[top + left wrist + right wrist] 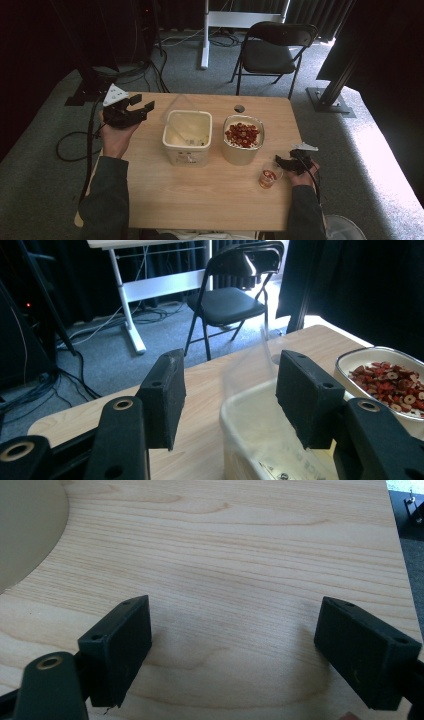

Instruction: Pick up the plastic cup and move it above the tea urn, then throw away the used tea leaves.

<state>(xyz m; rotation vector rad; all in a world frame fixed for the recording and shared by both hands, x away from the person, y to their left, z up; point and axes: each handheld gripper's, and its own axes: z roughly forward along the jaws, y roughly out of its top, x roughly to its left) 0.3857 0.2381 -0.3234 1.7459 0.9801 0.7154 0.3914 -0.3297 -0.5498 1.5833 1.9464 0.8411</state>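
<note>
The left gripper (142, 101) is held raised off the left end of the table (200, 200), its jaws spread and nothing gripped between them. In the left gripper view a clear bag (250, 370) is seen standing up out of the cream tub (185, 152), which sits left of centre on the table. The bag's upper edge lies beyond the jaws, apart from both pads.

The right gripper (280, 161) is rested low at the right edge of the table with its jaws spread too, and bare wood is seen between them in the right gripper view. A small clear cup (269, 177) with a few red pieces in it stands just beside this gripper, and the bowl (242, 155) of red dried slices stands between the cup and the tub.

The work is judged to be the moving of slices by cup into the bagged tub. For that to go well, the bag's mouth should be pinched near its rim and held wide and upright before anything is poured. The thin film should be taken lightly, so that it is not dragged out of the tub. The cup should be gripped squarely across its wall and low enough not to tip. It should be carried level past the bowl and tilted only once it is over the bag's mouth
</note>
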